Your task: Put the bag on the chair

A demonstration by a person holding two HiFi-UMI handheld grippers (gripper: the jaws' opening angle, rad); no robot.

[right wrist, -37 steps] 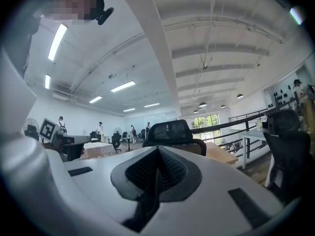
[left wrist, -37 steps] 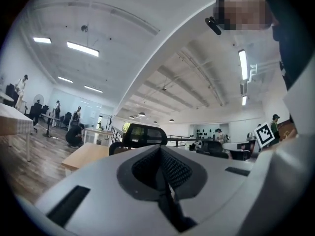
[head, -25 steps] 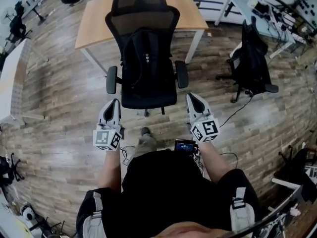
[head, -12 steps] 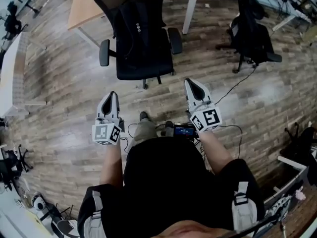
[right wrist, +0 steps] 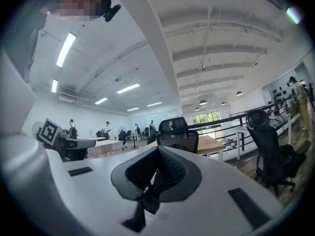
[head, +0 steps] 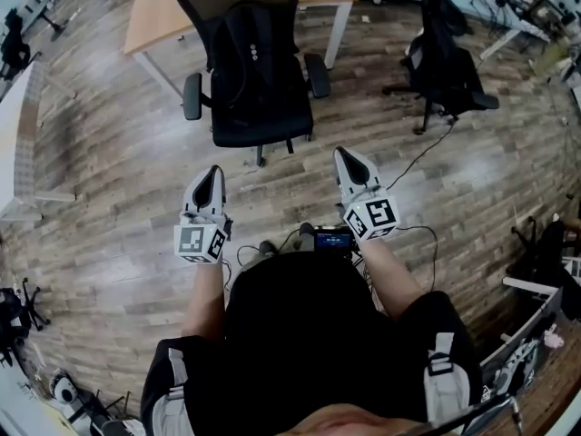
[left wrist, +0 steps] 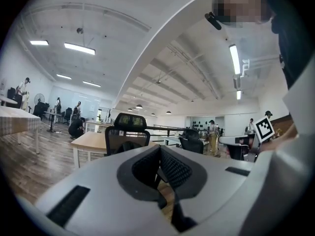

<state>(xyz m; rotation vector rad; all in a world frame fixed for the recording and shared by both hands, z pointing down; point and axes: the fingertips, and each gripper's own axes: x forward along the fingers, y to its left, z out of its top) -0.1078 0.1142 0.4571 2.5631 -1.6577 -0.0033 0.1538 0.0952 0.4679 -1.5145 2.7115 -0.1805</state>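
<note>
A black backpack (head: 250, 62) rests upright on the seat of a black mesh-backed office chair (head: 218, 130), leaning against the backrest. In the head view my left gripper (head: 211, 173) is held at the lower left of the chair, well short of it, jaws shut and empty. My right gripper (head: 345, 157) hangs to the lower right of the chair, shut and empty too. The chair's headrest (left wrist: 129, 121) shows beyond my shut left gripper (left wrist: 160, 154) in the left gripper view, and the chair (right wrist: 177, 132) shows beyond my shut right gripper (right wrist: 158, 156) in the right gripper view.
A wooden desk (head: 159, 16) stands behind the chair. A second black office chair (head: 440, 62) with dark things on it stands at the right. A cable (head: 427, 153) trails over the wood floor. A white table edge (head: 23, 134) is at the left. People stand far off in the room.
The view has shifted; the chair with the backpack now sits higher and farther from both grippers. Both grippers stay shut and empty, held close to the person's body.
</note>
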